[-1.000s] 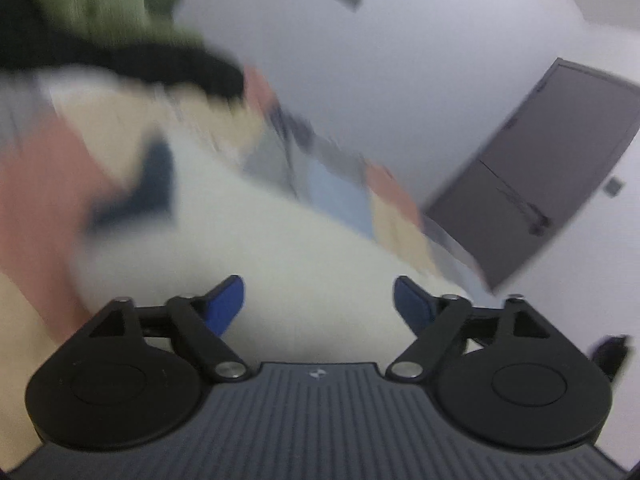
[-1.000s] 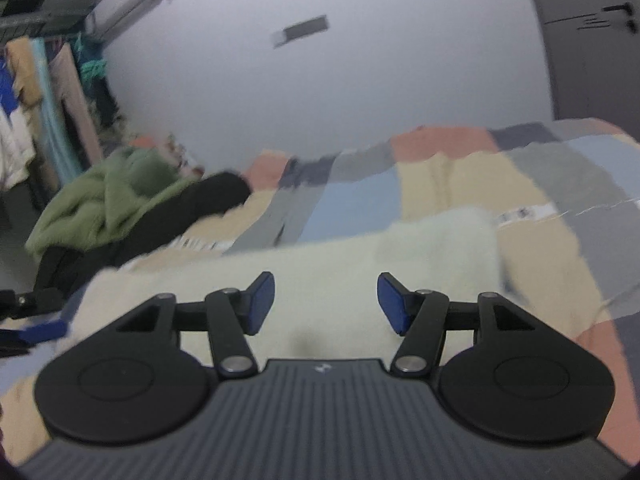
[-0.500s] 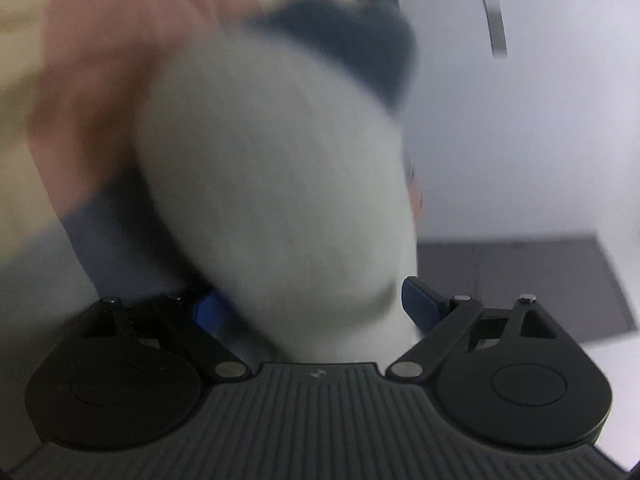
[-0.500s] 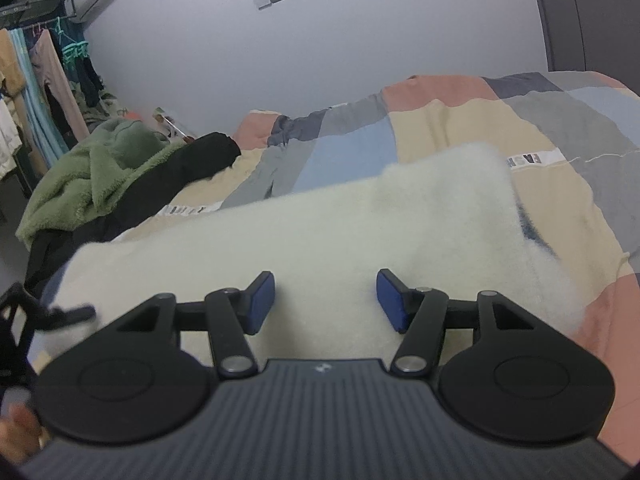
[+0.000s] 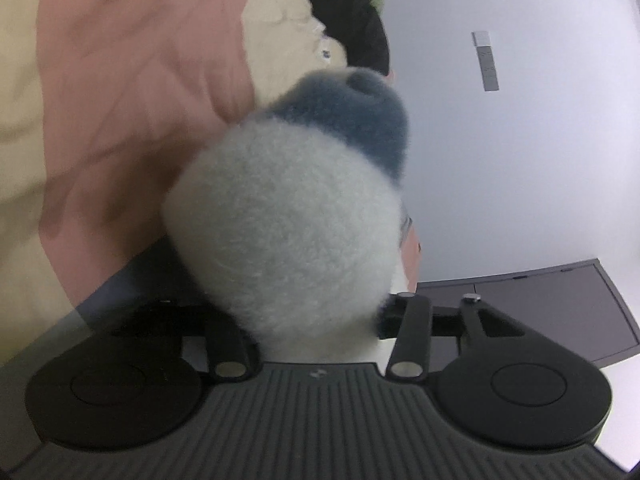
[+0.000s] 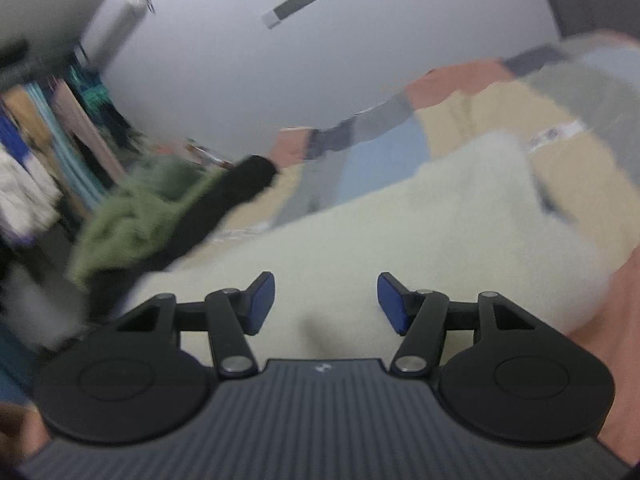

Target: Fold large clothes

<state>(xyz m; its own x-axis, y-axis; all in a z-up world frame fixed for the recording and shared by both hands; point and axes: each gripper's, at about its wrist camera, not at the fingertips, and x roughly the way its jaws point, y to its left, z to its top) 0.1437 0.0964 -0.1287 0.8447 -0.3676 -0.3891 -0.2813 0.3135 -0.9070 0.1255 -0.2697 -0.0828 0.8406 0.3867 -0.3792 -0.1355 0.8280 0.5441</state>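
A fluffy cream-white fleece garment with a dark blue part lies on the patchwork bed. In the left wrist view a bulging fold of it [image 5: 288,232], blue at its far end [image 5: 360,120], fills the space between my left gripper's fingers [image 5: 316,320]; the jaws have closed in on it and the pads are hidden by the fleece. In the right wrist view the cream fleece [image 6: 400,232] stretches across the bed under my right gripper [image 6: 326,300], which is open and empty just above it.
The patchwork quilt [image 6: 500,112] covers the bed. A green fleece [image 6: 132,208] and a black garment [image 6: 224,196] are piled at the bed's far left. Hanging clothes [image 6: 48,140] stand at the left. A dark door [image 5: 540,304] is in the wall.
My left gripper rolled sideways, pushed into the fleece and closed on a fold of it. My right gripper stayed open and shifted slightly over the garment, with motion blur now.
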